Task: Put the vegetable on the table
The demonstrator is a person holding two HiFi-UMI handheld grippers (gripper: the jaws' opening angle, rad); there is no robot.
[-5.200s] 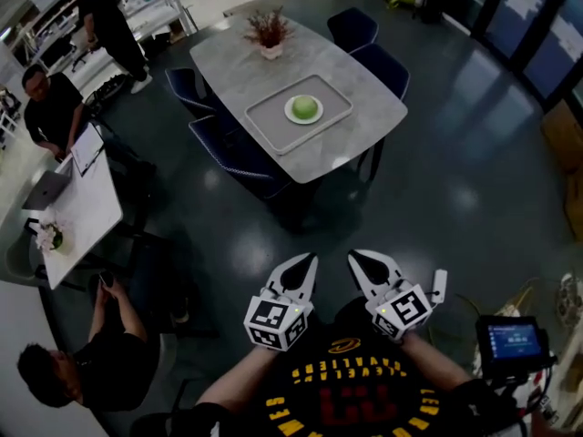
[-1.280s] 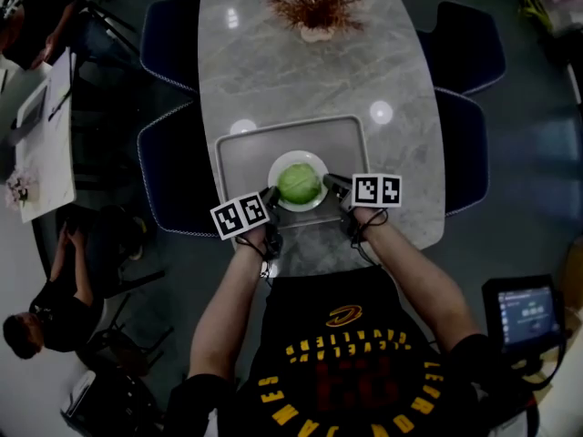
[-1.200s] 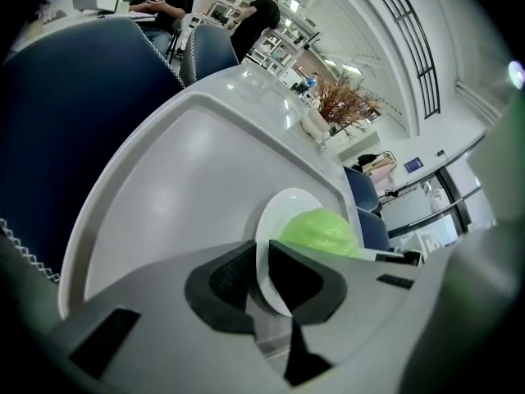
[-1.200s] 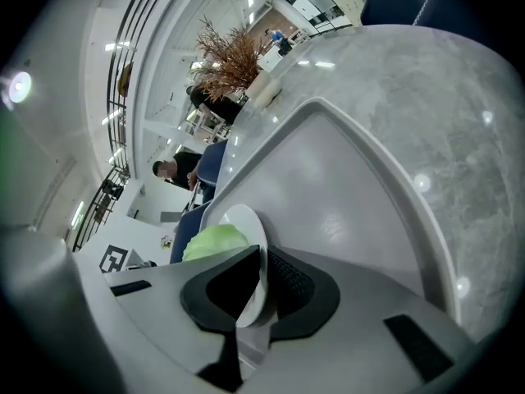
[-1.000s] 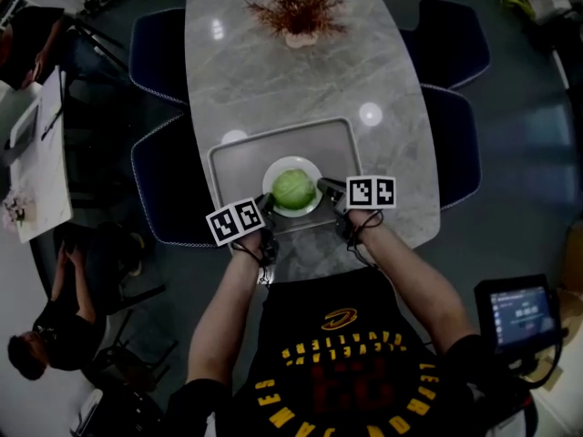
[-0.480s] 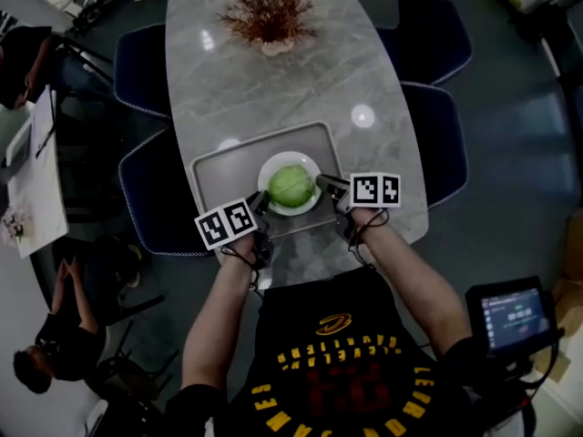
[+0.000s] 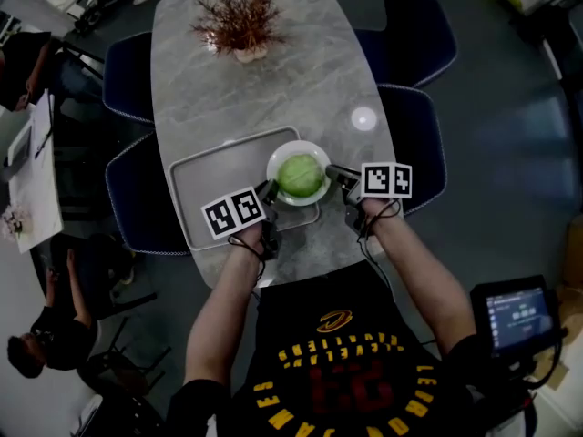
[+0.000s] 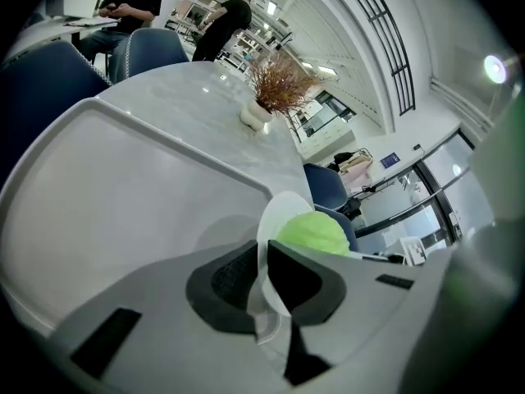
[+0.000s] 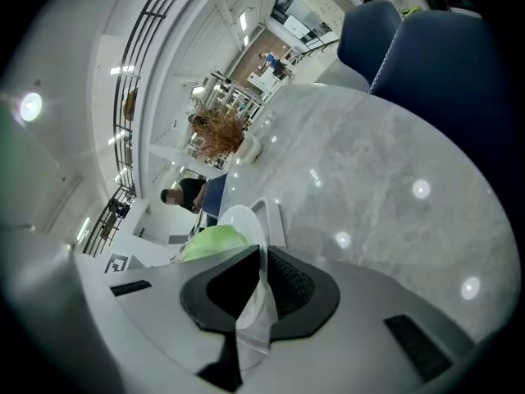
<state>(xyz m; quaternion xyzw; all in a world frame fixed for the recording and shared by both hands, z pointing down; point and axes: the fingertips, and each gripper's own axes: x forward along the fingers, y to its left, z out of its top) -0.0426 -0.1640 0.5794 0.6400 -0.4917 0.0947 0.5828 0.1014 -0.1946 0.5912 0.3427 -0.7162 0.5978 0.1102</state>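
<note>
Head view: cabbage (image 7: 300, 175) sits on a plate (image 7: 298, 146) that overhangs the tray's (image 7: 209, 194) right edge, near the tabletop's (image 7: 273, 71) front edge. Left gripper (image 7: 268, 190) and right gripper (image 7: 335, 173) take opposite rims, so the load rides level.
Left gripper view: jaws pinch the plate rim.
Right gripper view: same pinch (bare marble beyond, likely the landing spot).

grey marble table (image 7: 291, 80), 4 blue chairs (image 7: 414, 25) around it, dark glossy floor (image 7: 510, 153).
</note>
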